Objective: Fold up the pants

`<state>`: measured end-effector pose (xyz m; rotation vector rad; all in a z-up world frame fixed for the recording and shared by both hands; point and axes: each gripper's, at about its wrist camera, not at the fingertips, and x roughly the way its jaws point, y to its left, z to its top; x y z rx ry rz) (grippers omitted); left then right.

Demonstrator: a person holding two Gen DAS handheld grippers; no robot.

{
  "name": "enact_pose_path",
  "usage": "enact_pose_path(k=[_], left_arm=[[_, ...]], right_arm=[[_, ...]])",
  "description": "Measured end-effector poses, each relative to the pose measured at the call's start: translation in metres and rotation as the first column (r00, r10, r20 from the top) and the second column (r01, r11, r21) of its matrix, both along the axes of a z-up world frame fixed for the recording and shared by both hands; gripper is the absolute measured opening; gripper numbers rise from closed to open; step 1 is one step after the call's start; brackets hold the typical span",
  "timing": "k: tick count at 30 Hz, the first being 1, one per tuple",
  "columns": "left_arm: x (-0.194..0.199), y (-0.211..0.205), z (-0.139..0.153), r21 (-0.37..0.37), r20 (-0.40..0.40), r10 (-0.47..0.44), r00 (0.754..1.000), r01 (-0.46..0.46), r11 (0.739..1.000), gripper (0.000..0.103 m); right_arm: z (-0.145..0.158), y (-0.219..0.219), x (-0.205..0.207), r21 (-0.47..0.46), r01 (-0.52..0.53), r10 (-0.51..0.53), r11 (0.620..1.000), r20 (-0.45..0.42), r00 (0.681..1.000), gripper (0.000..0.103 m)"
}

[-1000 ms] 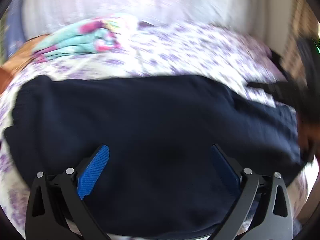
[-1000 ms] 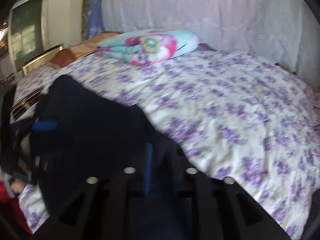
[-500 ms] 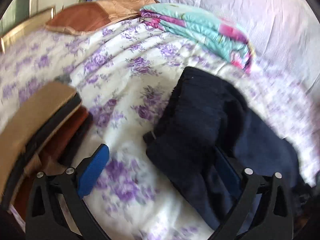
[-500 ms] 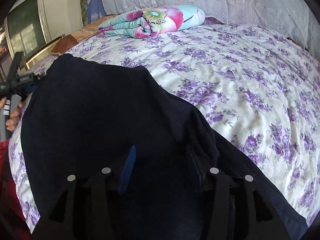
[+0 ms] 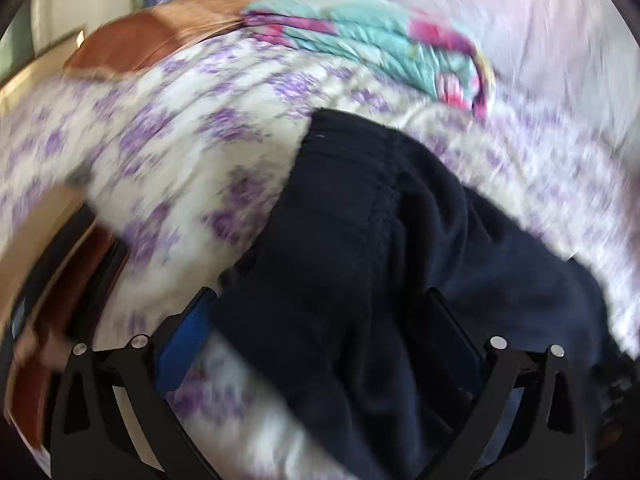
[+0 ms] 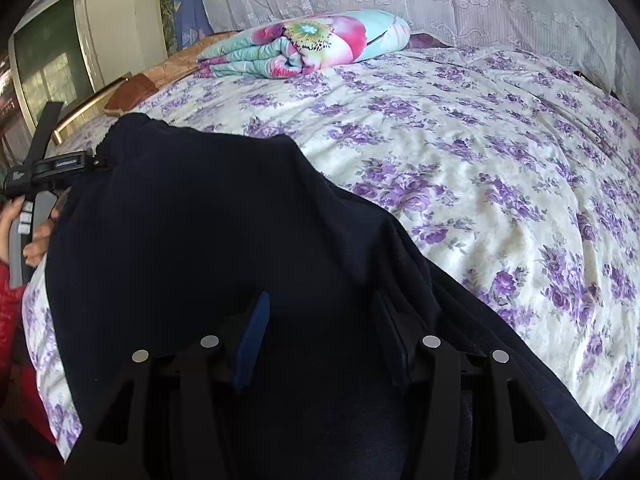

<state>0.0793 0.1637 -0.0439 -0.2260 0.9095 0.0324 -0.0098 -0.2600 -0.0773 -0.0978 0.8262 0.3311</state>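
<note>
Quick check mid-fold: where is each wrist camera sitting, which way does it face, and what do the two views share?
Left wrist: on the left gripper, tilted down across the dark pants; blurred; its own fingers show, spread wide.
Right wrist: on the right gripper, looking over the pants up the bed; own fingers, left gripper and a hand.
Shared: pants, floral bedsheet, folded quilt.

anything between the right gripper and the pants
Nothing visible. The right gripper sits directly over the pants, jaws apart after just opening, with only the dark cloth under and between its fingers. The folded quilt lies far off across the bed.
</note>
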Motion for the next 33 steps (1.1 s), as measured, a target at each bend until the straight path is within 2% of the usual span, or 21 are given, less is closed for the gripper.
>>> enact_pose_path(k=[1,2,3,4,6,8,10,12,13,15,17,18,20,21,23,24,26,30,32,33], left_arm=[[-0.010,-0.001,0.006,-0.028,0.023,0.001,1.000,0.000,1.000,0.098],[-0.021,-0.005,0.013,-0.055,0.051,-0.013,0.999,0.016,0.998,0.098],[-0.033,-0.013,0.021,-0.084,0.090,-0.042,0.995,0.050,0.995,0.098],[-0.042,-0.021,0.027,-0.095,0.113,-0.069,0.991,0.080,0.992,0.098],[-0.057,-0.048,0.034,-0.085,0.137,-0.164,0.977,0.177,0.981,0.098],[-0.068,-0.089,0.033,-0.030,0.134,-0.289,0.948,0.296,0.955,0.098],[-0.076,-0.122,0.028,0.020,0.125,-0.386,0.914,0.387,0.922,0.098],[-0.088,-0.160,0.017,0.082,0.107,-0.482,0.869,0.476,0.876,0.098],[-0.092,-0.174,0.011,0.112,0.100,-0.509,0.855,0.499,0.859,0.098],[-0.103,-0.203,-0.006,0.184,0.081,-0.549,0.832,0.529,0.829,0.098],[-0.109,-0.225,-0.025,0.304,0.039,-0.562,0.827,0.526,0.795,0.099],[-0.108,-0.228,-0.024,0.322,0.031,-0.564,0.825,0.526,0.787,0.099],[-0.104,-0.220,-0.022,0.258,0.041,-0.563,0.826,0.535,0.804,0.099],[-0.103,-0.212,-0.023,0.222,0.041,-0.567,0.823,0.546,0.808,0.099],[-0.104,-0.209,-0.021,0.218,0.051,-0.573,0.818,0.551,0.805,0.099],[-0.107,-0.211,-0.022,0.234,0.052,-0.576,0.816,0.550,0.801,0.099],[-0.110,-0.213,-0.022,0.252,0.055,-0.575,0.816,0.546,0.799,0.099],[-0.114,-0.215,-0.022,0.245,0.056,-0.577,0.815,0.549,0.799,0.099],[-0.115,-0.214,-0.021,0.244,0.056,-0.577,0.815,0.549,0.799,0.099],[-0.115,-0.214,-0.021,0.244,0.057,-0.577,0.815,0.549,0.799,0.099]], right_arm=[[0.006,-0.005,-0.005,0.018,0.024,-0.025,1.000,0.028,0.999,0.054],[0.018,-0.015,-0.016,0.058,0.070,-0.074,0.996,0.076,0.994,0.059],[0.027,-0.024,-0.027,0.104,0.111,-0.122,0.988,0.109,0.987,0.071],[0.037,-0.037,-0.043,0.174,0.148,-0.174,0.974,0.142,0.975,0.075],[0.052,-0.072,-0.087,0.354,0.186,-0.261,0.917,0.178,0.949,0.079],[0.053,-0.102,-0.130,0.461,0.236,-0.344,0.856,0.166,0.924,0.080],[0.043,-0.137,-0.183,0.542,0.320,-0.440,0.777,0.104,0.892,0.081],[0.031,-0.162,-0.225,0.570,0.399,-0.508,0.718,0.039,0.860,0.081],[0.027,-0.173,-0.247,0.560,0.456,-0.555,0.692,0.009,0.832,0.081],[0.021,-0.188,-0.277,0.544,0.526,-0.614,0.654,-0.025,0.789,0.081],[0.017,-0.199,-0.296,0.561,0.549,-0.639,0.620,-0.046,0.768,0.084],[0.012,-0.204,-0.301,0.576,0.558,-0.648,0.597,-0.064,0.759,0.085],[0.000,-0.212,-0.297,0.588,0.585,-0.652,0.558,-0.125,0.748,0.085],[-0.013,-0.216,-0.289,0.602,0.606,-0.642,0.520,-0.191,0.742,0.085],[-0.028,-0.220,-0.280,0.621,0.630,-0.641,0.467,-0.253,0.725,0.085],[-0.028,-0.219,-0.280,0.633,0.627,-0.656,0.454,-0.238,0.716,0.087],[-0.027,-0.219,-0.283,0.656,0.614,-0.654,0.439,-0.235,0.719,0.090],[-0.033,-0.232,-0.275,0.707,0.596,-0.658,0.380,-0.246,0.711,0.090],[-0.030,-0.236,-0.267,0.704,0.593,-0.679,0.390,-0.216,0.702,0.090],[-0.028,-0.234,-0.260,0.684,0.595,-0.687,0.423,-0.186,0.702,0.089]])
